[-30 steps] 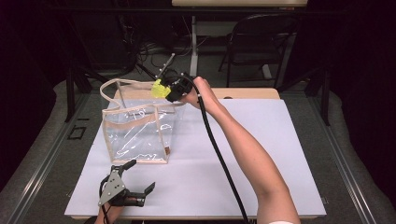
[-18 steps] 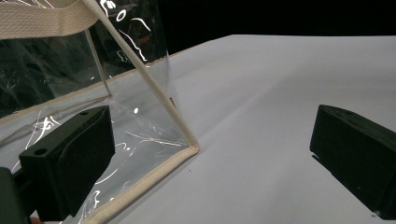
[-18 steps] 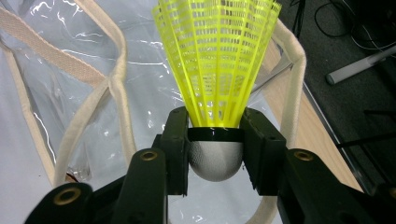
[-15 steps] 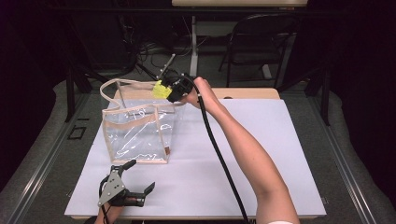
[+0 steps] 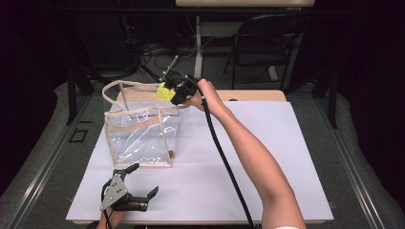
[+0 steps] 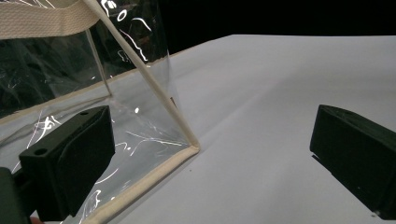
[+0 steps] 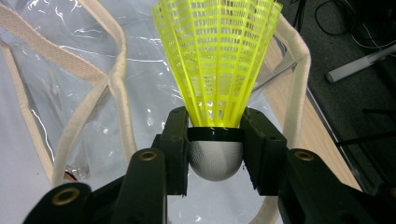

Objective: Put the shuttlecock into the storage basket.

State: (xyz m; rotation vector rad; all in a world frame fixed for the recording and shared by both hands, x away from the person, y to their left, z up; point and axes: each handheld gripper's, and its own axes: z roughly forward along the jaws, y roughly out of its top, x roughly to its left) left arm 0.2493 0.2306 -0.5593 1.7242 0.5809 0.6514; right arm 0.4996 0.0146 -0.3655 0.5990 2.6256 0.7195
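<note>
The right gripper [image 5: 168,91] clamps a yellow plastic shuttlecock [image 7: 215,60] by its white cork base, above the clear plastic tote bag [image 5: 141,136]. Near the bag's front corner, the left gripper [image 6: 210,158] rests, jaws spread wide.

Black jaws with brass-ringed screw holes are being shown on the right gripper [image 7: 215,135]; a black cable [image 5: 224,157] is being trailed.

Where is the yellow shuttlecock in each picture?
High view: the shuttlecock is a small yellow spot above the clear bag's far right corner, in the right gripper.
Left gripper view: not in it; the bag's corner stands on the white table.
Right gripper view: top middle, its white head clamped between the black jaws, its skirt pointing up.
Shared landmark: the bag's cream trim.
</note>
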